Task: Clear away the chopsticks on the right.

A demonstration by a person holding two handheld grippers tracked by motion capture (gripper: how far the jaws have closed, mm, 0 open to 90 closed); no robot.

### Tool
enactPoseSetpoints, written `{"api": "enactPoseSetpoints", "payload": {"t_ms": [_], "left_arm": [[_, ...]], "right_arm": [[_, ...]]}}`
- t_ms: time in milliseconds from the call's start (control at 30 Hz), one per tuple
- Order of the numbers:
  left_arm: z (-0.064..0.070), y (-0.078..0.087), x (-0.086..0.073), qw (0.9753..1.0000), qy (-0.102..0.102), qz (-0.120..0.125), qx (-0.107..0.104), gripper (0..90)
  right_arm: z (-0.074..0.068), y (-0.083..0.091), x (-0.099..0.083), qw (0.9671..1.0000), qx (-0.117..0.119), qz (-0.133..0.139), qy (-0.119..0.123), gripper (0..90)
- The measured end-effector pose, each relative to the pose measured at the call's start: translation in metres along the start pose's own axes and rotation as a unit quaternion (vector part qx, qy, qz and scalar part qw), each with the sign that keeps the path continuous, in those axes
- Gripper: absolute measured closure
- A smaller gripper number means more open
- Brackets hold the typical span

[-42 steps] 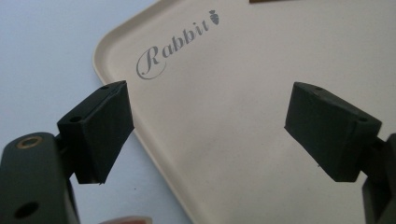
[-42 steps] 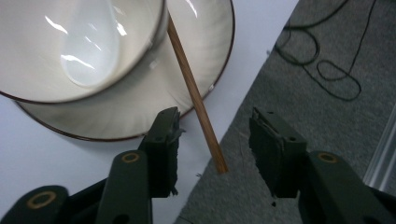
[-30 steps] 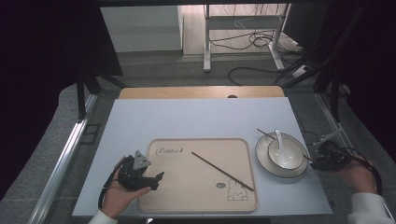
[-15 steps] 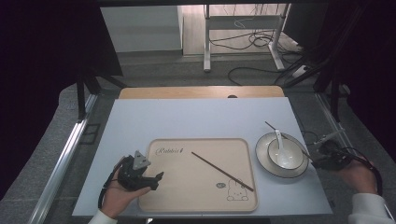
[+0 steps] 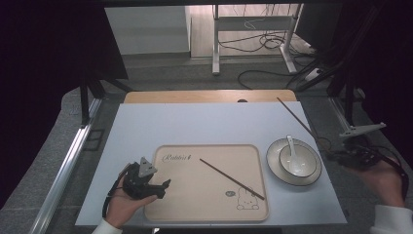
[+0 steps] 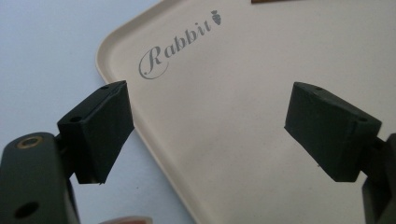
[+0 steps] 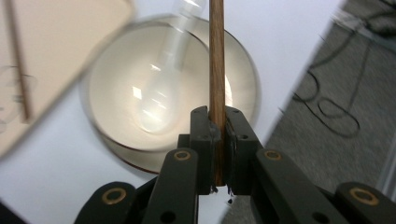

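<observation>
A beige tray printed "Rabbit" lies in the middle of the white table, with one dark wooden chopstick lying slantwise on it. My left gripper rests at the tray's left edge, open and empty; in the left gripper view the jaws stand wide apart over the tray. My right gripper is shut on a second chopstick, which slants up and away from it. In the right gripper view that chopstick stands clamped in my right gripper over the bowl.
A white bowl with a white spoon in it sits on a plate right of the tray. Beyond the table's far edge are a wooden board, desk legs and floor cables. The table's right edge lies close to my right hand.
My right gripper has moved right, off the bowl, and the chopstick in it has swung up and away, now reaching past the table's far right corner. The left gripper has stayed put.
</observation>
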State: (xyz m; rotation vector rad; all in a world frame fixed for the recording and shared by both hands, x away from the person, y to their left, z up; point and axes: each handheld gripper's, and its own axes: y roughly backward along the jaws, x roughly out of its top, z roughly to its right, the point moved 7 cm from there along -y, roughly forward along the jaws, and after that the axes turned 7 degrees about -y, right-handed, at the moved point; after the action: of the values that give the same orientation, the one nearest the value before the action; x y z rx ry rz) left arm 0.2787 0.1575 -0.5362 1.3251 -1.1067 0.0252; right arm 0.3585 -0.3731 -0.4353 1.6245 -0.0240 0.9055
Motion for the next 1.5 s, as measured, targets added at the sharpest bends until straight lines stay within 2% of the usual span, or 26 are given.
{"api": "enactPoseSetpoints", "payload": {"t_ms": [33, 67, 133, 167, 200, 467, 600, 667, 700, 733, 767, 867, 900, 933, 1000, 1067, 1200, 1300, 1367, 1400, 1433, 1467, 1500], "left_arm": [[0.000, 0.000, 0.000, 1.0000, 0.000, 0.000, 0.000, 15.3], [0.000, 0.000, 0.000, 1.0000, 0.000, 0.000, 0.000, 15.3], [0.000, 0.000, 0.000, 1.0000, 0.001, 0.001, 0.000, 15.3], [0.000, 0.000, 0.000, 1.0000, 0.001, 0.001, 0.000, 15.3], [0.000, 0.001, 0.000, 1.0000, 0.001, 0.001, 0.001, 15.3], [0.000, 0.002, 0.001, 1.0000, 0.000, 0.003, 0.001, 15.3], [0.000, 0.001, 0.000, 1.0000, 0.000, 0.002, 0.001, 15.3], [0.000, 0.001, 0.000, 1.0000, 0.000, 0.002, 0.000, 15.3], [0.000, 0.001, 0.000, 1.0000, 0.000, 0.002, 0.000, 15.3], [0.000, 0.001, 0.000, 1.0000, 0.000, 0.002, 0.000, 15.3], [0.001, 0.001, 0.000, 1.0000, -0.001, 0.001, -0.001, 15.3], [0.001, 0.001, 0.000, 1.0000, -0.001, 0.001, -0.001, 15.3], [0.001, 0.001, 0.000, 1.0000, -0.001, 0.001, -0.001, 15.3], [0.000, 0.001, 0.000, 1.0000, -0.001, 0.001, -0.001, 15.3], [0.000, 0.001, 0.000, 1.0000, -0.001, 0.000, -0.001, 15.3], [0.000, 0.001, 0.000, 1.0000, -0.001, 0.000, -0.001, 15.3], [0.000, 0.001, 0.000, 1.0000, -0.001, -0.001, -0.001, 15.2], [0.000, 0.001, -0.001, 1.0000, -0.003, -0.003, -0.001, 15.2], [0.000, 0.001, -0.001, 1.0000, -0.003, -0.003, -0.001, 15.2], [0.000, 0.001, -0.001, 1.0000, -0.003, -0.002, -0.001, 15.2], [0.000, 0.001, 0.000, 1.0000, -0.003, -0.002, -0.001, 15.2], [-0.001, 0.002, 0.000, 1.0000, -0.002, -0.003, 0.000, 15.2], [-0.001, 0.002, 0.000, 1.0000, -0.002, -0.003, 0.000, 15.1]], "right_arm": [[0.000, 0.000, 0.000, 1.0000, 0.000, 0.000, 0.000, 83.3], [-0.014, 0.000, 0.007, 0.9999, 0.009, -0.002, 0.014, 83.3], [-0.027, -0.001, 0.012, 0.9994, 0.018, -0.003, 0.030, 83.3], [-0.027, -0.001, 0.012, 0.9994, 0.018, -0.003, 0.030, 83.3], [-0.039, -0.004, 0.016, 0.9987, 0.027, -0.005, 0.043, 83.3], [-0.078, -0.019, 0.023, 0.9950, 0.047, -0.024, 0.085, 83.3], [-0.106, -0.031, 0.027, 0.9908, 0.067, -0.038, 0.112, 83.2], [-0.123, -0.042, 0.027, 0.9874, 0.083, -0.050, 0.125, 83.2], [-0.123, -0.042, 0.027, 0.9874, 0.083, -0.050, 0.125, 83.2], [-0.132, -0.048, 0.027, 0.9851, 0.092, -0.057, 0.133, 83.2], [-0.148, -0.062, 0.024, 0.9807, 0.100, -0.079, 0.149, 83.2], [-0.164, -0.085, 0.018, 0.9757, 0.104, -0.106, 0.161, 83.3], [-0.164, -0.085, 0.018, 0.9757, 0.104, -0.106, 0.161, 83.3], [-0.169, -0.099, 0.014, 0.9726, 0.096, -0.125, 0.170, 83.2], [-0.171, -0.110, 0.010, 0.9701, 0.087, -0.143, 0.176, 83.2], [-0.173, -0.114, 0.008, 0.9695, 0.088, -0.147, 0.176, 83.2], [-0.175, -0.123, 0.003, 0.9668, 0.075, -0.163, 0.182, 82.9], [-0.176, -0.124, 0.000, 0.9654, 0.078, -0.167, 0.184, 78.6], [-0.179, -0.124, -0.001, 0.9630, 0.090, -0.167, 0.191, 68.7], [-0.181, -0.120, 0.001, 0.9644, 0.097, -0.156, 0.190, 64.0], [-0.181, -0.120, 0.001, 0.9644, 0.097, -0.156, 0.190, 64.0], [-0.182, -0.115, 0.009, 0.9691, 0.095, -0.131, 0.186, 57.7], [-0.182, -0.115, 0.009, 0.9691, 0.095, -0.131, 0.186, 57.7]]}}
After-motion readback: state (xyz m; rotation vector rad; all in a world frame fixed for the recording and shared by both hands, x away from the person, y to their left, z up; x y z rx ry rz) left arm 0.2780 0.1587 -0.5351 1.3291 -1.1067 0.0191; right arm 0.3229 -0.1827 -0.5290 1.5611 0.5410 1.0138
